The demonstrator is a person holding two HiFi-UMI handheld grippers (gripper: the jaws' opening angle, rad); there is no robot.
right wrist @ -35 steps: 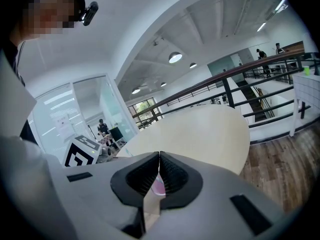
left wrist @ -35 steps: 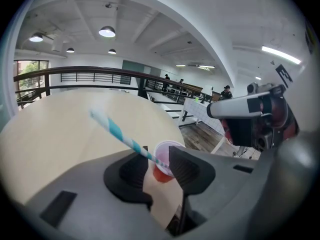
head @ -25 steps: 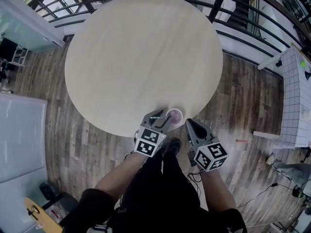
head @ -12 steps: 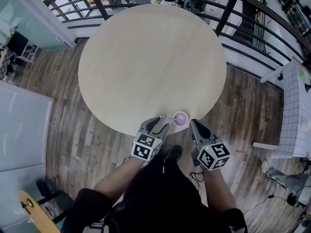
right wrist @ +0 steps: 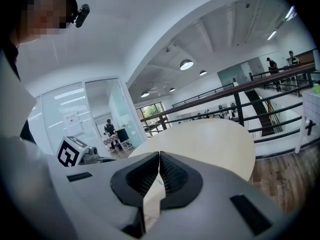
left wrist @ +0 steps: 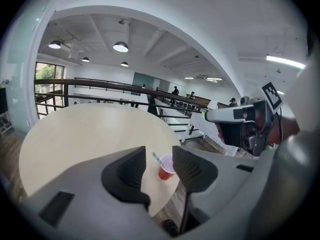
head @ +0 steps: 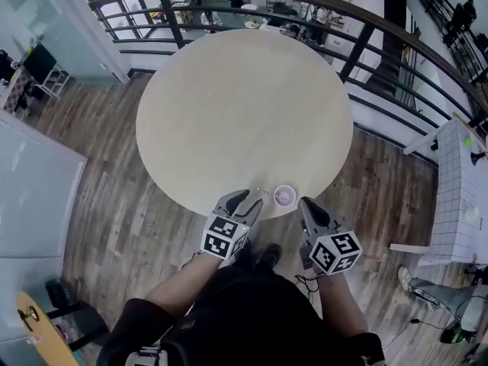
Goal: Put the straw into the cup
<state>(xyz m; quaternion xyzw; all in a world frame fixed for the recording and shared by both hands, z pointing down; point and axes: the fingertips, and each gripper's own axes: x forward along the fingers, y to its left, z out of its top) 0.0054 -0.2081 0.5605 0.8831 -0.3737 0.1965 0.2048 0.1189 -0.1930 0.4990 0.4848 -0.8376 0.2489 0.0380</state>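
A red cup [left wrist: 166, 167] with a pale rim stands near the edge of the round wooden table [head: 244, 113], and a striped straw [left wrist: 156, 157] leans out of it to the left. From the head view, the cup [head: 284, 197] lies between my two grippers, both held back off the table edge. My left gripper [head: 244, 199] is open and empty; in the left gripper view [left wrist: 159, 154] the cup shows far ahead through the gap. My right gripper [head: 306, 203] is shut, its pads [right wrist: 170, 171] meeting with nothing between them.
A dark metal railing [head: 366, 36] curves round the far side of the table. Wood-plank floor [head: 114, 204] surrounds it. A white gridded table [head: 465, 174] stands at the right and a glass partition [head: 30, 197] at the left. The person's legs are below the grippers.
Both grippers have drawn back from the cup towards the person and risen. The left jaws, which were at the straw, now stand wider and clear of it.
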